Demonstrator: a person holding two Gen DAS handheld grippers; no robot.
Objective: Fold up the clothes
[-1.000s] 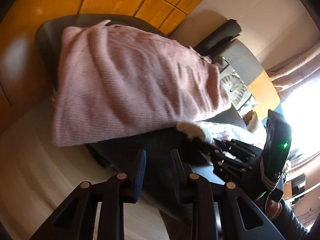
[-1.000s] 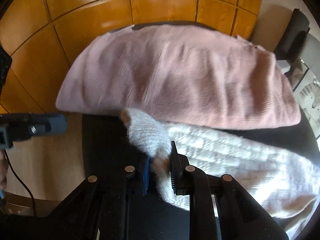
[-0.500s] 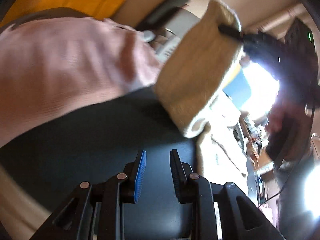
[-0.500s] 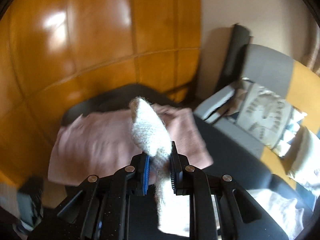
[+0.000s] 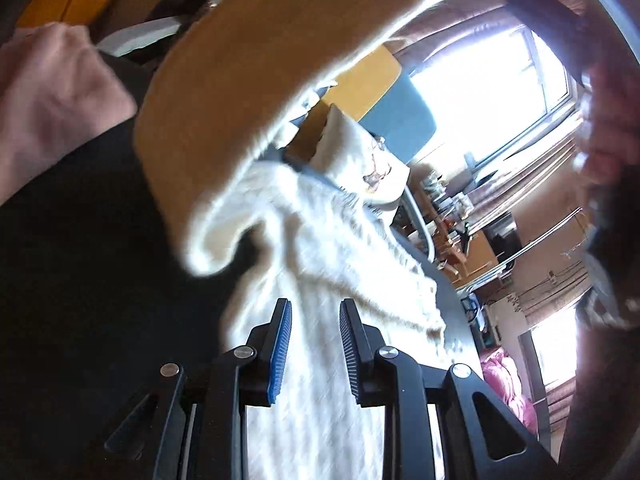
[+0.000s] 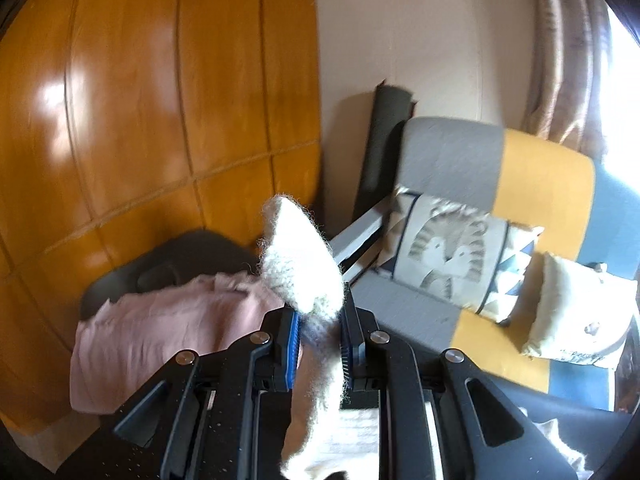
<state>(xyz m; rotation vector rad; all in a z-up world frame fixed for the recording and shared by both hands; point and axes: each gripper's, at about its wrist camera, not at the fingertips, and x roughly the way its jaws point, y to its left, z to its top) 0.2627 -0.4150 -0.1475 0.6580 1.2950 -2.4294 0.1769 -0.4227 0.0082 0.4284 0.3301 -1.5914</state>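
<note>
Pink garment (image 6: 168, 332) lies folded at the far left of the dark tabletop (image 5: 72, 280). Left tongs (image 5: 314, 344) slightly parted, empty, hovering over the cream knit sweater (image 5: 320, 264) spread on the tabletop. Right tongs (image 6: 320, 344) are clamped on a sweater edge, lifted.

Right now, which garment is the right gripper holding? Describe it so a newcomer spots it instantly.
Start at the grey and yellow sofa, then the dark table in front. Over it the right gripper pinches a fuzzy cream sweater, unlike the smooth pink sweater lying flat behind.
</note>
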